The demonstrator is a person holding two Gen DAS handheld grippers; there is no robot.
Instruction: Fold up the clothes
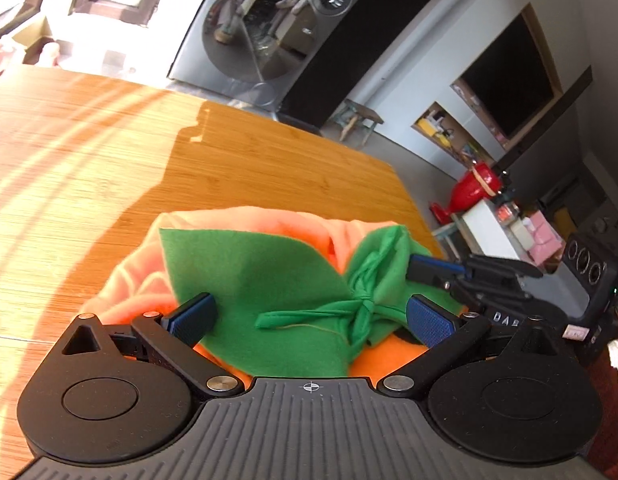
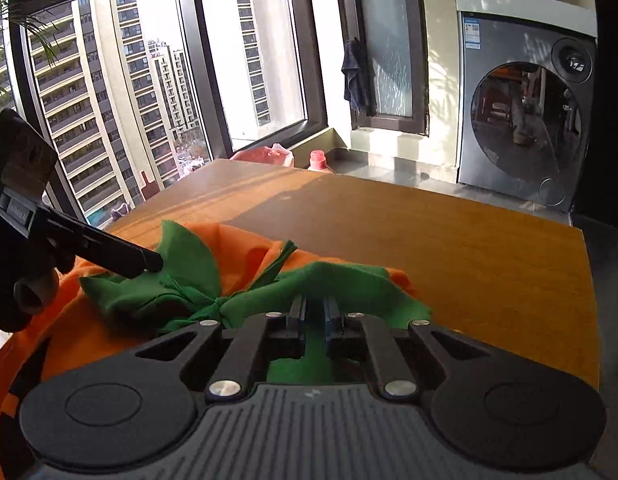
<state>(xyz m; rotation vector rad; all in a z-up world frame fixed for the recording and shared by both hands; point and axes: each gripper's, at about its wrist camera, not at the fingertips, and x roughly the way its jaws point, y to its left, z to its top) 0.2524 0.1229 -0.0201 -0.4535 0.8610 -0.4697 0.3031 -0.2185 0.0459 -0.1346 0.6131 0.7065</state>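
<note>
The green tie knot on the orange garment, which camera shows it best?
The left wrist view. There the green tie knot sits between the open jaws of the left gripper, with its loops and strap clear. In the right wrist view the knot is smaller, just above that gripper's body.

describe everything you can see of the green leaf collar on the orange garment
The green leaf collar looks like soft felt: broad pointed leaf-shaped flaps joined by a thin green tie knotted at the middle. It lies crumpled on the bunched orange garment at the near edge of the wooden table. The right gripper is shut on one leaf; the left gripper is open, straddling the knot.
</note>
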